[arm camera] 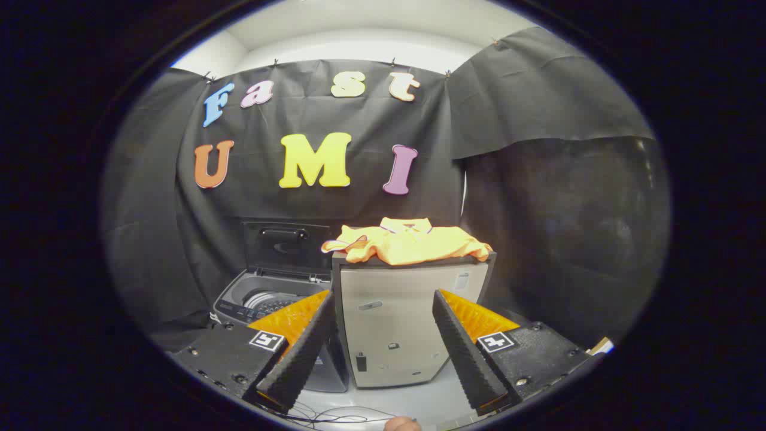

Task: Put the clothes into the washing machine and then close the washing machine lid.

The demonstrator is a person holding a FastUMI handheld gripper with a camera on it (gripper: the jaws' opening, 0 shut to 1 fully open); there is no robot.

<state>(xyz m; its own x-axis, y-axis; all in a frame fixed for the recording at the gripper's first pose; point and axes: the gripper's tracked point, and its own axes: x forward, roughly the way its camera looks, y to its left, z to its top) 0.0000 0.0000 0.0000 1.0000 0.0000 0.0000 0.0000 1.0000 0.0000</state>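
An orange-yellow shirt (407,244) lies spread on top of a beige cabinet (401,323), well beyond the fingers. To the cabinet's left stands a grey top-loading washing machine (263,302) with its dark lid (286,246) raised upright, and the drum opening shows. My gripper (383,305) is open and holds nothing. Its two fingers frame the front of the cabinet from a distance.
Black cloth walls close the booth at the back and on both sides. The floor (413,401) below the cabinet is pale, with thin cables (335,414) lying on it near the fingers. A fingertip of a person (402,424) shows at the very bottom.
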